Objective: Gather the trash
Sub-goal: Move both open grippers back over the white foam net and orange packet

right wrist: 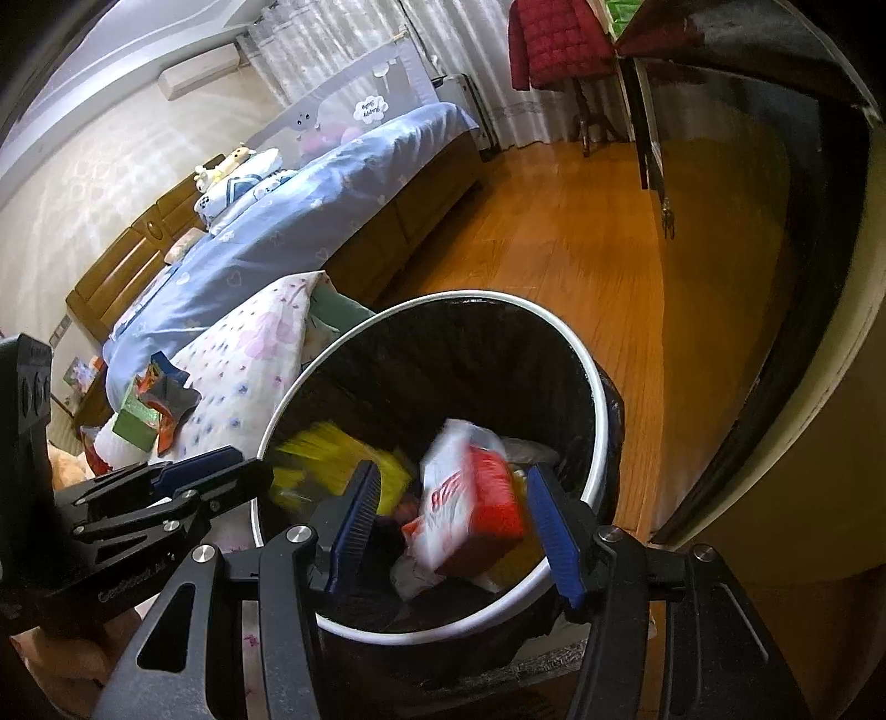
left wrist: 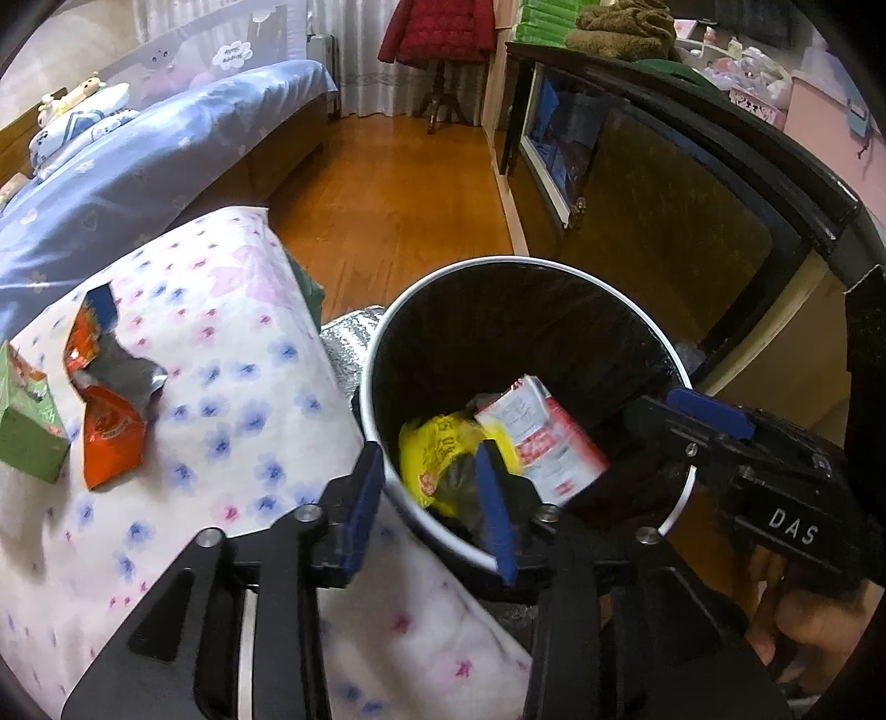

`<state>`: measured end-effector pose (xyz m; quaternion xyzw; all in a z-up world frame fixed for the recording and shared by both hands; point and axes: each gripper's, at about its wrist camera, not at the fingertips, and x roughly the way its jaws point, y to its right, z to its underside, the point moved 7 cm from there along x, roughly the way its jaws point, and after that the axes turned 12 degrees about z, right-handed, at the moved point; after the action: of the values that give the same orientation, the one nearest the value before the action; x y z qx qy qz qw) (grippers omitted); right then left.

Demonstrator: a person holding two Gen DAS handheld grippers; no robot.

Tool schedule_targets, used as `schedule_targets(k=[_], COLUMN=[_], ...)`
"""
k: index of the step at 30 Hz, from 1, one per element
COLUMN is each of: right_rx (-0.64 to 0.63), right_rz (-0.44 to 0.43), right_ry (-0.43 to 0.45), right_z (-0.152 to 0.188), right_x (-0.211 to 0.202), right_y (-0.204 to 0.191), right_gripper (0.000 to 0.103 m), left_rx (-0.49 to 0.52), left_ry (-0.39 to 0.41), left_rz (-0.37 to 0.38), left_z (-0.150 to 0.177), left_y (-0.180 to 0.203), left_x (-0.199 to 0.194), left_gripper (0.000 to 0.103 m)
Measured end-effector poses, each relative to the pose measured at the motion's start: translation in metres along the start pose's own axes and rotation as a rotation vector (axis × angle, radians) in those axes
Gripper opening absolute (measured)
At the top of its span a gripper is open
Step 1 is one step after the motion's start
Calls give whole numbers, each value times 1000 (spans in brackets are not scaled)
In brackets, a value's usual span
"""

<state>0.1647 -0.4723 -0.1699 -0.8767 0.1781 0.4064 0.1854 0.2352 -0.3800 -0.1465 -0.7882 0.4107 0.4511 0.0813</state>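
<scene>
A round bin [left wrist: 520,263] with a white rim and a black liner stands on the floor beside the bed. Inside it lie a yellow wrapper [left wrist: 437,448] and a red-and-white carton [left wrist: 540,437], both blurred. My left gripper [left wrist: 429,512] hangs open over the bin's near rim with nothing between its pads. My right gripper [right wrist: 454,529] is open above the bin [right wrist: 587,360]. The carton [right wrist: 470,498] shows between its fingers but lower down, free of the pads. An orange wrapper [left wrist: 111,421] and a green box [left wrist: 27,437] lie on the flowered quilt [left wrist: 249,387].
A dark cabinet [left wrist: 692,232] stands close behind the bin on the right. The bed with a blue cover [left wrist: 138,166] fills the left. Wooden floor [left wrist: 398,194] runs to a red coat on a stand [left wrist: 437,27]. A hand [left wrist: 819,626] holds the right gripper.
</scene>
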Motion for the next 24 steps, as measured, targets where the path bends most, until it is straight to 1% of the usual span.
schedule_targets(k=[4,5,6,7,8,9,12,14,18,20,24], right_rx=[5,5,4,3,3,3,-14,-29,-61,-78,-117], right_rz=[-12,-15,-20,-24,-32,-38,-56,-66,-98,-117,-146], right_ry=[15,18,23,25,27,29,43,48,47,42,33], right_z=[1,1,2,2,3,4,8,11,17,21,30], right_x=[-8,-10,-13,-15,-17,-19,-27,-32,-37,-39,-40], right_y=[-3,-5,-7,-10,-12,-16,-28,-38,-61,-74,-98], right_gripper=[57,57,58,61,66,68,74,78,82,86,89], left_rx=[-14,-20,-29,-39,-52,-67,-111,-139,-199,-233,-277], left_ry=[20,28,37,47,58,68,94,111,142,159,181], left_rz=[6,3,0,-3,-5,-6,-12,-25,-46,-56,-82], left_z=[11,14,18,21,26,30,42,50,66,73,87], left_y=[-5,-8,-10,-13,-17,-21,-35,-46,-69,-81,-102], left_x=[-14,-19,-25,-30,-36,-42,-58,-69,-89,-98,-113], left_gripper=[39,41,46,49,54,58,65,66,72,74,75])
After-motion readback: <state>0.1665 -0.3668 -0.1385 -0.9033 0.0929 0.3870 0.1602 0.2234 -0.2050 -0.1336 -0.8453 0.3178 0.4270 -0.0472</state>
